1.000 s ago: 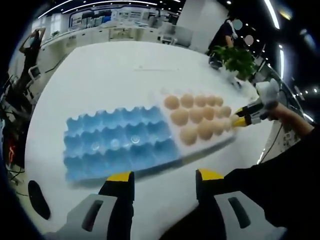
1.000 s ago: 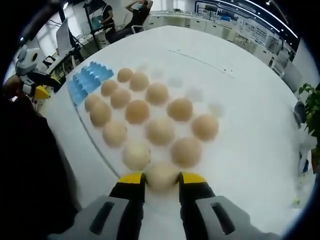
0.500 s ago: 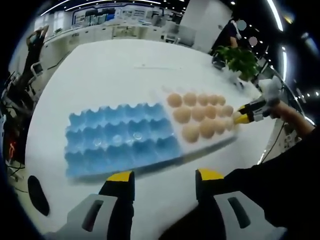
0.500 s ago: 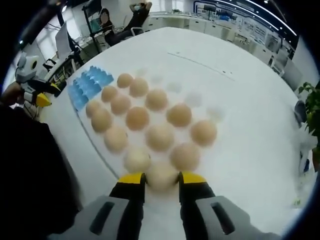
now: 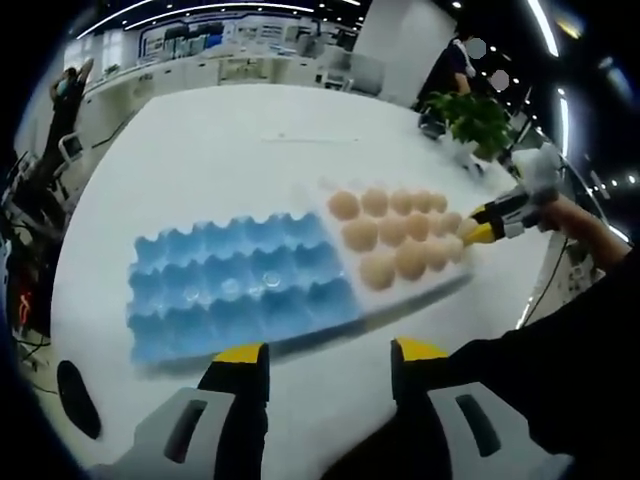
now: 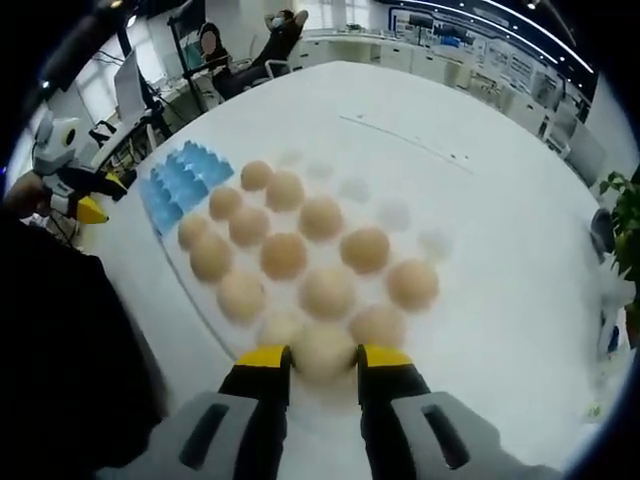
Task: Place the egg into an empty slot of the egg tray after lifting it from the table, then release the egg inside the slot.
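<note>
R gripper (image 6: pixel 323 362) jaws clamped on pale egg (image 6: pixel 322 350), egg dead centre btwn tips, at near edge of the egg cluster. Blue egg tray (image 6: pixel 178 172) lies far-left of the jaws, past the loose eggs. L gripper (image 5: pixel 328 352) jaws apart, empty, tray (image 5: pixel 240 290) straight ahead.

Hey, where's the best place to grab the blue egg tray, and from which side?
Probably grip the blue egg tray by its bare outer edge, coming from the end away from the eggs. Its cups are empty there, leaving a thin rim a gripper can pinch.
</note>
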Tool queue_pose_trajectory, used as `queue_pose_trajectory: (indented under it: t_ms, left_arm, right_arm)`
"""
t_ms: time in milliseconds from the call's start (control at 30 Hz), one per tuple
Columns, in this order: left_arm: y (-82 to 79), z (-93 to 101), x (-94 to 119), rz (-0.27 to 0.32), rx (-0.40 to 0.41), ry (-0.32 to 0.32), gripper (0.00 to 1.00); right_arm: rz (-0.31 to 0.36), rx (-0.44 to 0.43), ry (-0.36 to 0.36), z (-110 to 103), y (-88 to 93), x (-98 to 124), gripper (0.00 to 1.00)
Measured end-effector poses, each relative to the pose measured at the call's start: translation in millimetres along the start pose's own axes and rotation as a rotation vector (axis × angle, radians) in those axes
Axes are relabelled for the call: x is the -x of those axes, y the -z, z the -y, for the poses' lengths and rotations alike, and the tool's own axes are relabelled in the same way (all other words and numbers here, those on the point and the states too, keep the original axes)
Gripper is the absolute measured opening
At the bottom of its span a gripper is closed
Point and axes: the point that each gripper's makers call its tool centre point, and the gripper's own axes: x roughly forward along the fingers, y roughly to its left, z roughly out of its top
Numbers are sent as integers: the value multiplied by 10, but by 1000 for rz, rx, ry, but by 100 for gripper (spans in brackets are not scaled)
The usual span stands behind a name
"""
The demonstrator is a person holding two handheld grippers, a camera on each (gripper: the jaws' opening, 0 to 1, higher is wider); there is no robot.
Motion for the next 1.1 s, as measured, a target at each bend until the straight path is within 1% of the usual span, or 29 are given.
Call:
queue_pose_trajectory:
  t_ms: [133,300,433,633,967,1100]
  left_arm:
    - [3,-17,9,-2,0,-8,50]
    - [8,-12,9,-1,6,-7,49]
    - [23,1,3,-6,13,-3,49]
    - [28,-2,8,2,17,-5,49]
    - [47,-43,30,2,27,-18,50]
    - [32,-22,29,5,24,-14,50]
  right_arm:
    - [-14,17,6,-1,11,-9,27]
    - [-1,-5,6,27,-10,17,27]
    - [9,-17,6,36,-59,35,27]
    - [8,13,7,4,-110,18,27]
    - [19,29,-1,-6,-237,1,27]
    - [22,35,1,-10,-275,-11,27]
